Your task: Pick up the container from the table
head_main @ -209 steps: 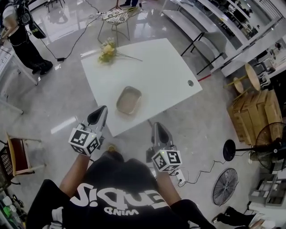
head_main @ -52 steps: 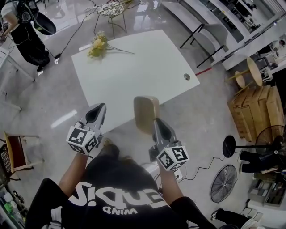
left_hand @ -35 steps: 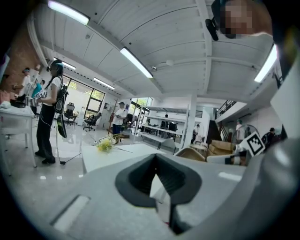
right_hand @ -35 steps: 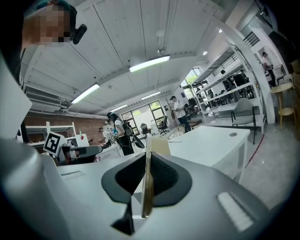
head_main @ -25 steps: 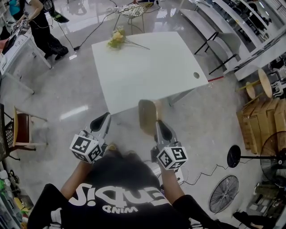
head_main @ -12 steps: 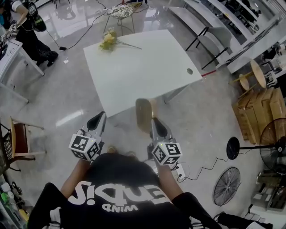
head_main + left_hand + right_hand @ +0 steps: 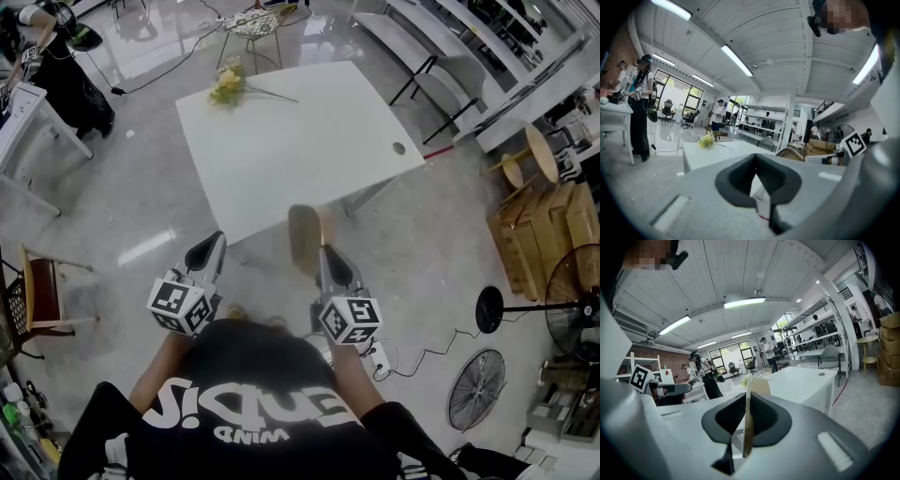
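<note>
Right gripper is clamped on the container. In the right gripper view I see its thin tan rim pinched upright between the pads. The container is lifted clear of the surface, by its near edge, above the floor. Left gripper is pressed together with nothing in it, level with the right one. Yellow flowers lie at the surface's far corner.
</note>
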A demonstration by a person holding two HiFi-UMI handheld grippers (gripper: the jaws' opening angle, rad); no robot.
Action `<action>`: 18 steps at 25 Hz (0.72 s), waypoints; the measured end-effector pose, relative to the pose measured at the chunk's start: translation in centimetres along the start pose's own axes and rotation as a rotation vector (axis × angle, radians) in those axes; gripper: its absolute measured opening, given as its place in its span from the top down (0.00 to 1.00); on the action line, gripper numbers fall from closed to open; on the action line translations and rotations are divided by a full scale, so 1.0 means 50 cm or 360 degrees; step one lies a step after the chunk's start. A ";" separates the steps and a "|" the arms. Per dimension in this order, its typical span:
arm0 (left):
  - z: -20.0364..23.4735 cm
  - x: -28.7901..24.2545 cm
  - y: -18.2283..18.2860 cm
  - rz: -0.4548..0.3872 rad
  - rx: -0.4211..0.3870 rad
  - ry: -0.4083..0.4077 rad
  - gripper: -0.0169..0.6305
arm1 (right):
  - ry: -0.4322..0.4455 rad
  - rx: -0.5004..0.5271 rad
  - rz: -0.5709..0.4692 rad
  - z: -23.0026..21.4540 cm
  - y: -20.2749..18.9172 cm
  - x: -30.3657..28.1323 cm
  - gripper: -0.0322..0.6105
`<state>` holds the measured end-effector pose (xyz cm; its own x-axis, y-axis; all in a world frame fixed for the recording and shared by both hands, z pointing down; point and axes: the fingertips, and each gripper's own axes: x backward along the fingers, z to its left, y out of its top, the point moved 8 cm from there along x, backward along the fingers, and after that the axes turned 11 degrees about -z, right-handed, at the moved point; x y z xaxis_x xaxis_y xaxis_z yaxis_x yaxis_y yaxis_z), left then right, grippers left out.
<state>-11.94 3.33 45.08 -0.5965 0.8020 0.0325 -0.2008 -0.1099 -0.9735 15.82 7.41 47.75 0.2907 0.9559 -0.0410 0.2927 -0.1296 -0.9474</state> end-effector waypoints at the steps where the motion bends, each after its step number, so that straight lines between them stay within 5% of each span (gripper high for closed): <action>1: 0.002 0.002 0.000 0.0001 0.0000 0.0004 0.97 | -0.0002 0.0000 0.0005 0.001 -0.002 -0.001 0.91; 18: 0.007 0.003 0.006 -0.0006 0.0009 0.0010 0.97 | -0.0013 -0.0012 -0.0006 0.002 0.003 -0.005 0.91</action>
<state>-12.38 3.21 44.86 -0.5909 0.8060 0.0345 -0.2074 -0.1105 -0.9720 15.67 7.19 47.58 0.2822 0.9585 -0.0399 0.3009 -0.1280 -0.9450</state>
